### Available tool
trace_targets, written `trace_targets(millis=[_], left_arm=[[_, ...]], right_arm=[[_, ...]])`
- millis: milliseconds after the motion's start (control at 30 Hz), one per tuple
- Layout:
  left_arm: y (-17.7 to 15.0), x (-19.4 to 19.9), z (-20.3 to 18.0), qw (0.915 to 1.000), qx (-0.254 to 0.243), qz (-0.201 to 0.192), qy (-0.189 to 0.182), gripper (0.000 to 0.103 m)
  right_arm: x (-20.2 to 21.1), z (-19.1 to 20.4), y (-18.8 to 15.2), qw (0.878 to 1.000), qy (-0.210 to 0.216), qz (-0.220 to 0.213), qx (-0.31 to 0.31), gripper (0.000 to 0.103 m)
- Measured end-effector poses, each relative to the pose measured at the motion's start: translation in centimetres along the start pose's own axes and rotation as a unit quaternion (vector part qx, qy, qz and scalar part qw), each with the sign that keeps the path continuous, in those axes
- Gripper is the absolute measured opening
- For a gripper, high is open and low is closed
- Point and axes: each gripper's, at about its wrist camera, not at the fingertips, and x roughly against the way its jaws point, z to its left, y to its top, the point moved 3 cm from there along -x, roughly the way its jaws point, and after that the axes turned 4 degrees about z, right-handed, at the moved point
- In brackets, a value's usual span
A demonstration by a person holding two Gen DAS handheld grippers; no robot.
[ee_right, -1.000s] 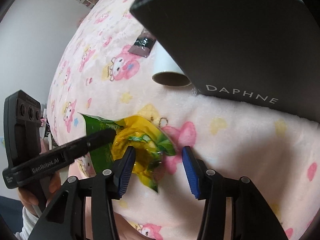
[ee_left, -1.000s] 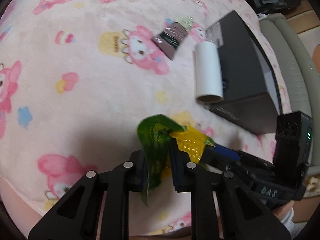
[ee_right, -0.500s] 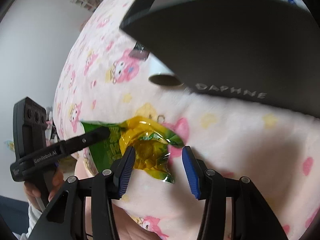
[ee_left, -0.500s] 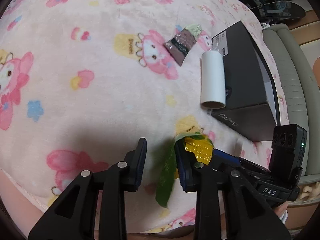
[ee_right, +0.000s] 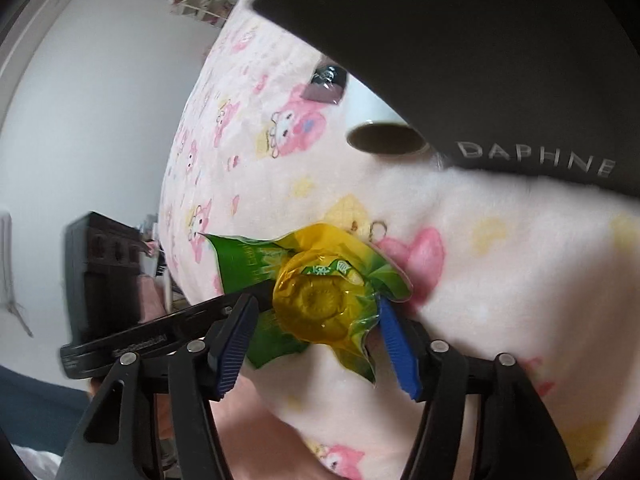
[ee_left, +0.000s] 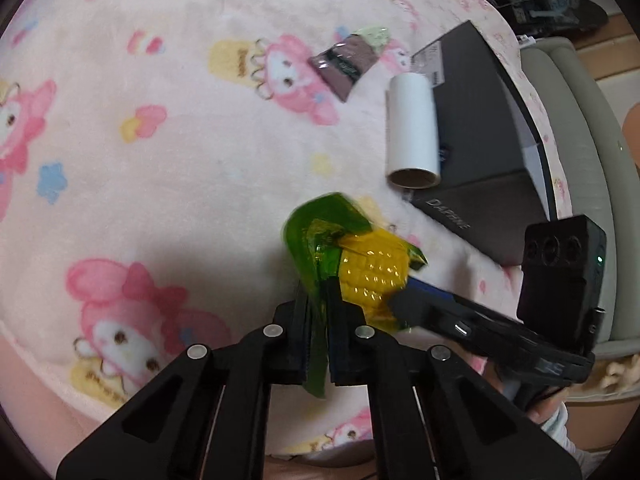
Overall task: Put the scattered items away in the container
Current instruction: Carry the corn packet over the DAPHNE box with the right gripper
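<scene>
A green and yellow corn snack packet (ee_left: 360,268) hangs above the pink blanket. My left gripper (ee_left: 318,328) is shut on its green end. In the right wrist view the packet (ee_right: 320,300) sits between the blue pads (ee_right: 396,352) of my right gripper (ee_right: 316,344), whose jaws stand apart around the yellow part. The black box marked DAPHNE (ee_left: 480,152) lies at the right, also in the right wrist view (ee_right: 480,60). A white paper roll (ee_left: 412,132) lies against the box, and a dark brown sachet (ee_left: 348,62) lies beyond it.
The pink cartoon blanket (ee_left: 160,140) covers the whole surface and drops off at the near edge. A grey padded seat edge (ee_left: 580,160) runs along the right behind the box. A white wall (ee_right: 80,100) shows left in the right wrist view.
My left gripper opened half a second ago and has shut again on the packet's green end. The packet has risen, and the right gripper has come closer around it.
</scene>
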Motion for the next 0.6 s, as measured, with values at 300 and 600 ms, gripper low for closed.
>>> trace_targets(millis=[300,600], left_arm=[[-0.9,4.7,-6.9,0.9945,-0.097,-0.030,-0.025,0.009],[0.6,8.1,-13.8,0.9814,-0.169,-0.059,-0.069,0.009]], right_arm=[[7.4,3.1,-0.3,0.996,-0.019,-0.075,0.035,0.050],[14.7,4.5,-0.4,0.988,-0.008,-0.152,0.039,0.050]])
